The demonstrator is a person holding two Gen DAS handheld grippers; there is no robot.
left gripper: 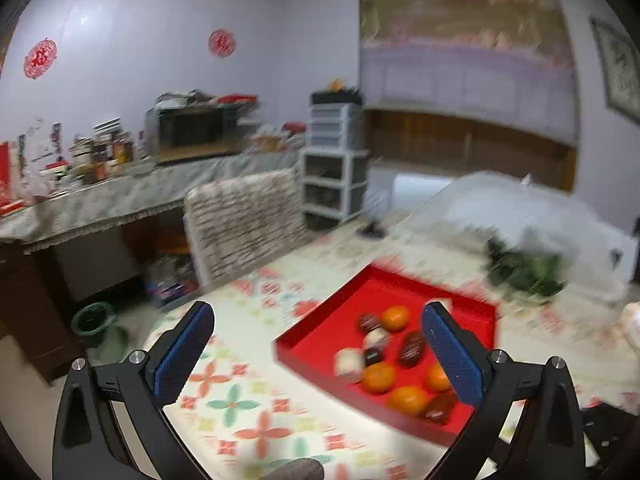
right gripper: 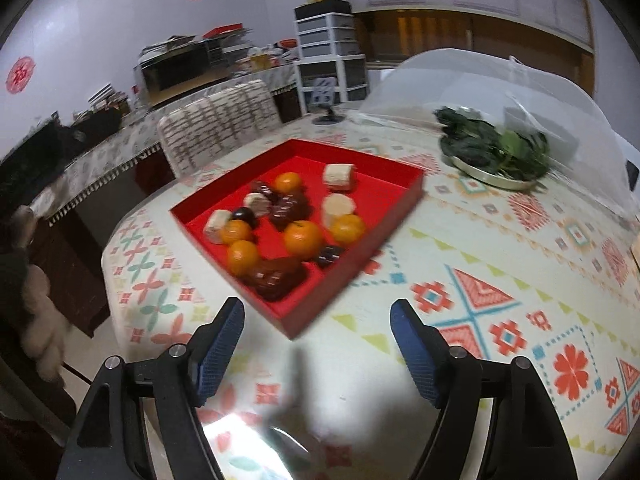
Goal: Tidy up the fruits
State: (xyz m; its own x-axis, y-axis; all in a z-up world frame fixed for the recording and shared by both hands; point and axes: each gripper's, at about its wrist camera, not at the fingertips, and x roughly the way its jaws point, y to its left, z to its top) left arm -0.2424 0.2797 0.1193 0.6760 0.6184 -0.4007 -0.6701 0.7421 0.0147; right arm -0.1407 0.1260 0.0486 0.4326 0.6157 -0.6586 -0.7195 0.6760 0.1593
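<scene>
a patterned tablecloth (right gripper: 480,280) covers the table. we hold the right gripper (right gripper: 318,344) and the left gripper (left gripper: 318,354) above it, jaws apart, empty. the red tray (right gripper: 356,256) of oranges (right gripper: 303,239) lies just ahead, nearer the right gripper, slightly left. far right, greens (right gripper: 494,146).

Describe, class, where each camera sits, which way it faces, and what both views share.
Left wrist: on the left gripper, facing forward over the red tray; both open fingers show.
Right wrist: on the right gripper, above the tablecloth, facing the red tray and plate of greens; both open fingers show.
Shared: tray, oranges, greens, chair, drawer unit.
</scene>
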